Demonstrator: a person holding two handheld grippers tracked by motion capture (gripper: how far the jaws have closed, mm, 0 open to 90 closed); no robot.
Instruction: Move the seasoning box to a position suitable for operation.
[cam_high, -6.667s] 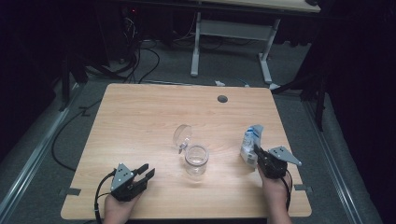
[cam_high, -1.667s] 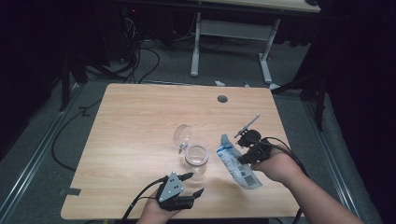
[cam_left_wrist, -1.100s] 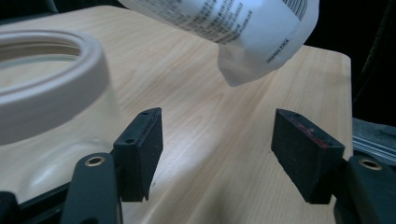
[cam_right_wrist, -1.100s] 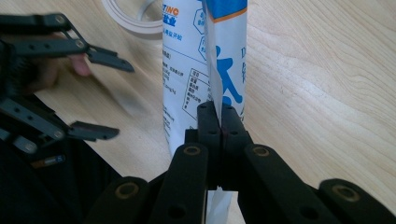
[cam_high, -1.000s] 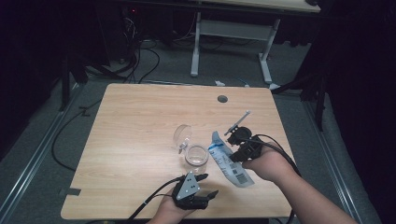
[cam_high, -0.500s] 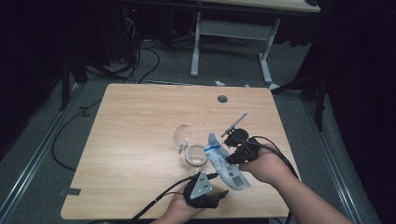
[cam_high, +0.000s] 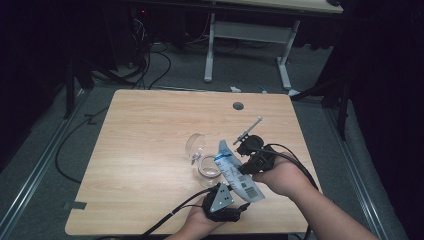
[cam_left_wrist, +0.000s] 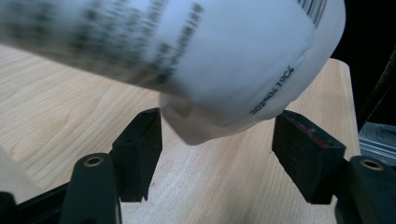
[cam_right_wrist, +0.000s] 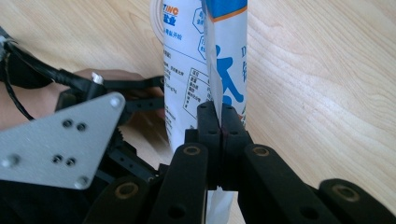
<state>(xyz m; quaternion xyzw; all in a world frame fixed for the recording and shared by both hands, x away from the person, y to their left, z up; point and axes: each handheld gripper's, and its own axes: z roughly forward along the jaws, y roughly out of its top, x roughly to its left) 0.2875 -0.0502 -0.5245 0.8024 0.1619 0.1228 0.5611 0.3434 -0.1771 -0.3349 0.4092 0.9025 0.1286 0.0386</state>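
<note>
Filling mid-frame, a pale wood desk (cam_high: 150, 145) sits in a dark room; right tongs (cam_right_wrist: 218, 122) pinch the pouch (cam_high: 235, 172), left tongs (cam_left_wrist: 219, 158) spread.

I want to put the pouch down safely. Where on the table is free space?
The table is bare along its left half, left of the glass jar and its lid, and across the far strip by the round hole. The near right, around the pouch and both grippers, is crowded.

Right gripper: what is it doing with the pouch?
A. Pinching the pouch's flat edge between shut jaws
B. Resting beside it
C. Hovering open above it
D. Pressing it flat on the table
A: the right gripper has its jaws shut on the thin seam of the pouch.
</note>
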